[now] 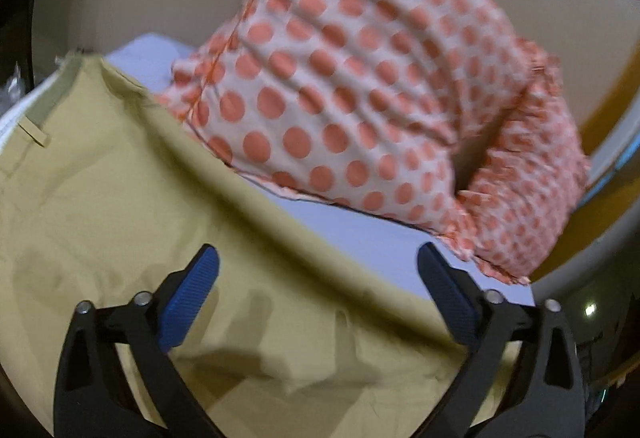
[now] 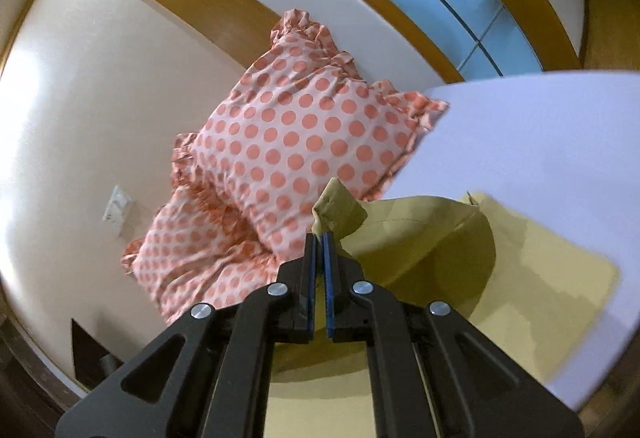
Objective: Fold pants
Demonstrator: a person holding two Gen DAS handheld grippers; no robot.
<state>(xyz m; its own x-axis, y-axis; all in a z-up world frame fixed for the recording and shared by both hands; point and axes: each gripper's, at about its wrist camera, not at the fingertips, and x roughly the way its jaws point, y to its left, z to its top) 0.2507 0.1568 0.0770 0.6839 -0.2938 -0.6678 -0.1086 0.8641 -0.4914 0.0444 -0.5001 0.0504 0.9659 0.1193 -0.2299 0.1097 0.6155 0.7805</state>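
Your left gripper (image 1: 318, 258) had its jaws spread wide, the blue pads (image 1: 188, 302) well apart and closed on nothing; they hovered over the khaki pants (image 1: 120, 217), and whether either pad brushed the cloth could not be told. Your right gripper (image 2: 319, 238) had its jaws drawn almost together, pinching a bunched corner of the pants (image 2: 420, 238), which stuck up as a small knot just past the fingertips.

No container showed in either view.

The pants lay on the pale lilac bed sheet (image 1: 360, 230). In the left wrist view they covered the lower left of the frame, a waistband with a belt loop (image 1: 34, 131) at the far left, and their upper edge ran as a raised fold from upper left toward lower right. In the right wrist view the cloth you held rose off the sheet (image 2: 540, 141) and arched over, while a flat part lay to the lower right. Which way the legs ran could not be told.

A polka-dot pillow (image 1: 360, 77) with frilled edges stood beyond the pants against the cream wall (image 2: 100, 97).
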